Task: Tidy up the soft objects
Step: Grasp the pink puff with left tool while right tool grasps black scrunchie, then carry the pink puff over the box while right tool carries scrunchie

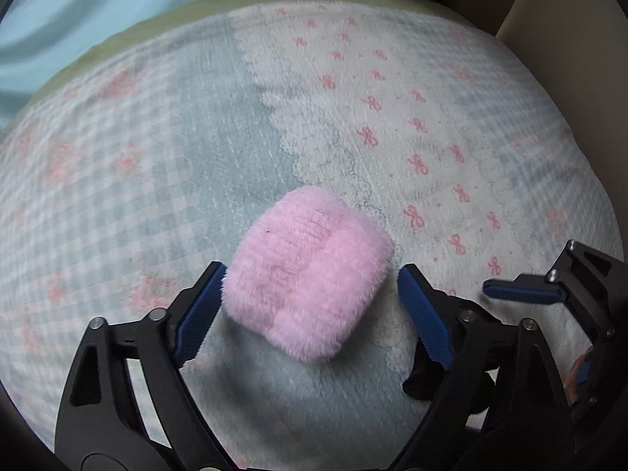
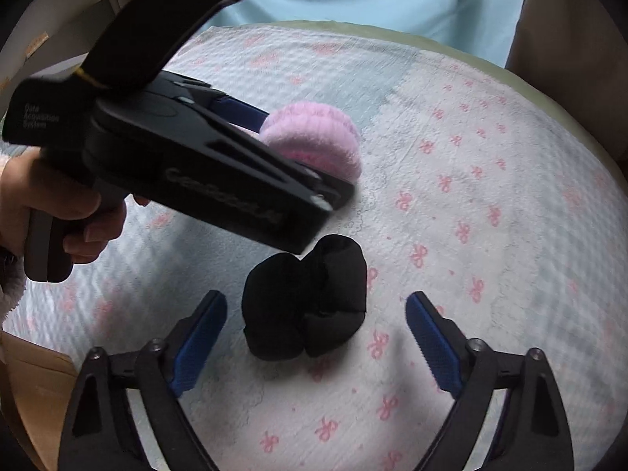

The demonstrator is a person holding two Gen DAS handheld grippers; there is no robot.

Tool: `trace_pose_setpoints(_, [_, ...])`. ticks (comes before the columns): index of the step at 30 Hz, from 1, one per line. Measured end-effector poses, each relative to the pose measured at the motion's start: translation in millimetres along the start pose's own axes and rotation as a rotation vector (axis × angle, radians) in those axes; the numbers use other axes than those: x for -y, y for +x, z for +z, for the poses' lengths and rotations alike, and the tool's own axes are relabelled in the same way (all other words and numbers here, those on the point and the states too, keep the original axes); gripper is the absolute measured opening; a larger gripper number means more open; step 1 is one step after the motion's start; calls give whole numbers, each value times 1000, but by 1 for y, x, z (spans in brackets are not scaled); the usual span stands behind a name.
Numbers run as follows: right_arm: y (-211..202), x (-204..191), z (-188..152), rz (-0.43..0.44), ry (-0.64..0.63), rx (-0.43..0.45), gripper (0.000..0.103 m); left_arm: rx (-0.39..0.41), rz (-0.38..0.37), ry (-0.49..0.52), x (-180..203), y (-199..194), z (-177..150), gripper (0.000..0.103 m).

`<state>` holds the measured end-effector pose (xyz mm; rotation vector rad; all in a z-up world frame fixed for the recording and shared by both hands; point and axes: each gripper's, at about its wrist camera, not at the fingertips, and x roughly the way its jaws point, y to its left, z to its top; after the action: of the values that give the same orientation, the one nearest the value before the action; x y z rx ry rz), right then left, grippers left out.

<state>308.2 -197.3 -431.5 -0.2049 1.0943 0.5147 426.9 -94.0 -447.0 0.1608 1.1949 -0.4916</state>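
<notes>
A: Our left gripper is spread wide around the pink fluffy bundle; one pad brushes its left side, the other stands just clear.

B: Our right gripper gapes too, framing the black rolled sock without touching it; both bundles lie near each other on the bow-patterned towel.

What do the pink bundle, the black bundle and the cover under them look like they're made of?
Pink bundle: fluffy plush or fleece, matte, long fuzzy nap with faint ribbing. Black bundle: smooth, thin knit, probably rolled socks; soft folds, no fuzz. Cover: looks like terry or waffle-weave cotton, with a looped, textured surface and printed pink bows; exact fibre can't be told.
</notes>
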Motion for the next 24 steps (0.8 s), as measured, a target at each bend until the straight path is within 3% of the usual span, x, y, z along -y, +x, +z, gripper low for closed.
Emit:
trace_pose_setpoints(2, [9, -2, 0, -10, -16, -3, 70, 7, 22, 9, 0, 3, 0, 74])
trace_pose_setpoints(3, [12, -4, 0, -15, -26, -4, 62, 12, 32, 14, 1, 2, 0, 62])
trace_pose_setpoints(7, [19, -11, -2, -33, -49, -5, 33, 23, 9, 0, -3, -4, 1, 46])
trace_pose_setpoints(12, [15, -8, 1, -31, -15, 11, 25, 31, 32, 31, 3, -13, 4, 38])
trace_pose_setpoints(24, [-26, -5, 7, -65, 33, 45, 22, 76, 59, 24, 16, -72, 1, 37])
